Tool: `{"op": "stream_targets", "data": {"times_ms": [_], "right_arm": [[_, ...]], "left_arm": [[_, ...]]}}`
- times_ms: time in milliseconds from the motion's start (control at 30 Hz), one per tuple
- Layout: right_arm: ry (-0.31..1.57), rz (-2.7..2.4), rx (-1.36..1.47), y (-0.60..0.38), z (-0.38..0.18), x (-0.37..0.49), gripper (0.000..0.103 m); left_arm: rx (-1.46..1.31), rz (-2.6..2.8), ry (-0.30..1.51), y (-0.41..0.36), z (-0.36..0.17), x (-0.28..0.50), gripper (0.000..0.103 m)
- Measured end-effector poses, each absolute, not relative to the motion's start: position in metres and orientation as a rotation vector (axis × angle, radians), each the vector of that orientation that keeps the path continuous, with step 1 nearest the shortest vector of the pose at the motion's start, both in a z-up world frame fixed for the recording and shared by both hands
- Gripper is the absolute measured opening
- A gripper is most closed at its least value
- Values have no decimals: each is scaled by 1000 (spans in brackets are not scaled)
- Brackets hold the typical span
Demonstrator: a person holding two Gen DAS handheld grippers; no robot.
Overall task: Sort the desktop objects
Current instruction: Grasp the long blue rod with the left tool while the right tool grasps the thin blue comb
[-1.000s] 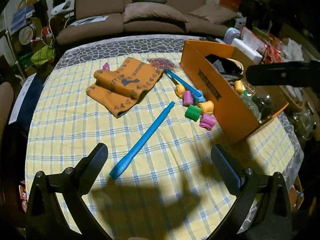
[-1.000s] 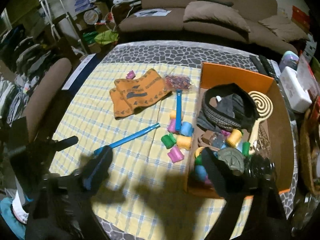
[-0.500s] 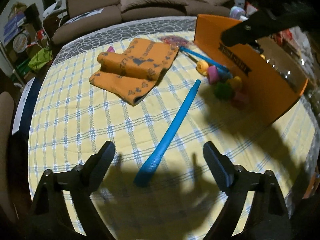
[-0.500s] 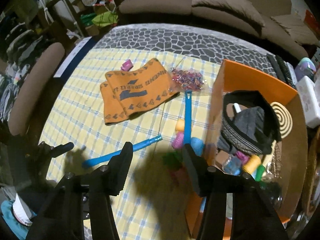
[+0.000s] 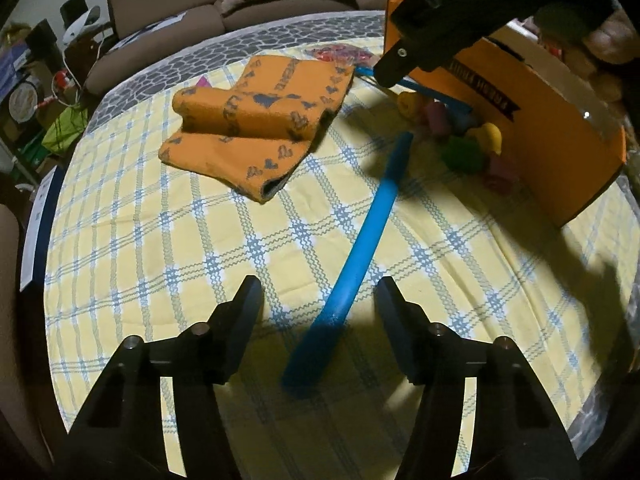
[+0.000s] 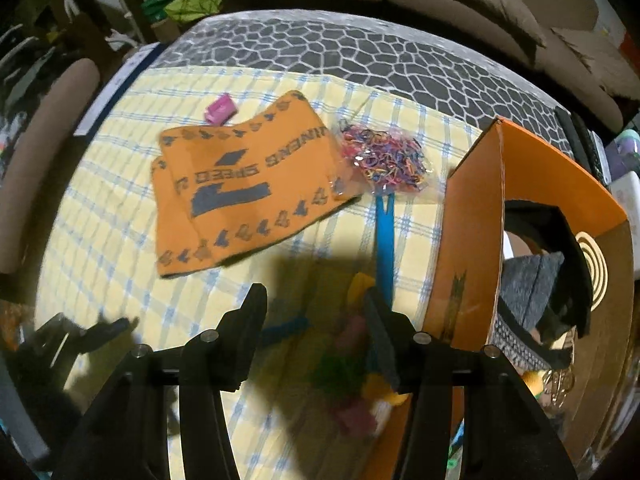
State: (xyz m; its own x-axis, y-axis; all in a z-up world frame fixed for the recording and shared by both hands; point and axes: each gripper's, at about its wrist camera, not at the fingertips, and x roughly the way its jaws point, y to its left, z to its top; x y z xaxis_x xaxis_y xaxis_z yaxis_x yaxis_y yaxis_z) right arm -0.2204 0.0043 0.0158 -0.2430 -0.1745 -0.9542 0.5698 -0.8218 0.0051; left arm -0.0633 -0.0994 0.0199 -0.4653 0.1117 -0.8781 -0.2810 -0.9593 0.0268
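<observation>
We see a long blue stick (image 5: 362, 240) lying flat on the yellow checked cloth of the tabletop (image 5: 160, 240), slim, slightly curved and broader at its near end. A second blue stick (image 6: 385, 240) lies beside the wall of the orange box (image 5: 532, 120), and a cluster of small coloured rollers (image 5: 468, 140), yellow, pink and green, sits against that wall. A folded orange cloth (image 5: 256, 128) with dark lettering lies farther back, with a clear bag of coloured bands (image 6: 386, 158) touching its edge and a small pink piece (image 6: 220, 109) just behind it.

The near and left parts of the tabletop are bare cloth, with free room on both sides of the long stick. The box stands along the right edge, and a brown sofa (image 5: 192, 12) lies beyond the far edge.

The left gripper (image 5: 316, 300) points down at the broad near end of the long stick; its fingers (image 5: 246, 308) have just been closing, stand half apart on either side of that end, and do not touch it. The right gripper (image 6: 316, 320) hangs over the shadowed, blurred rollers next to the box; its fingers (image 6: 250, 320) are half apart, and we cannot tell whether they touch a roller.
</observation>
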Motion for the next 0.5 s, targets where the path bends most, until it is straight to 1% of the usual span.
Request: {"op": "stream_targets", "data": {"times_ms": [67,200,333,400,500], "right_arm": [[490,-2109,1557,3,10,-227,52],[528,-2118,1574,1,0,-237,47],[550,-2127,1575,-2,-5,-244,47],[570,-2135,1574,-4,-7,-248,47],[588,-2141,1592,-7,-13,-255,47]], "left_arm": [[-1481,2491,251,-99,17,-65,49],[-1479,2475,240,-98,14,-66,43],[-1469,2452,229,-96,15,-66,32],[-1463,2450,228,-96,15,-66,31],[-1452,2459,220,-97,15,-66,24]]}}
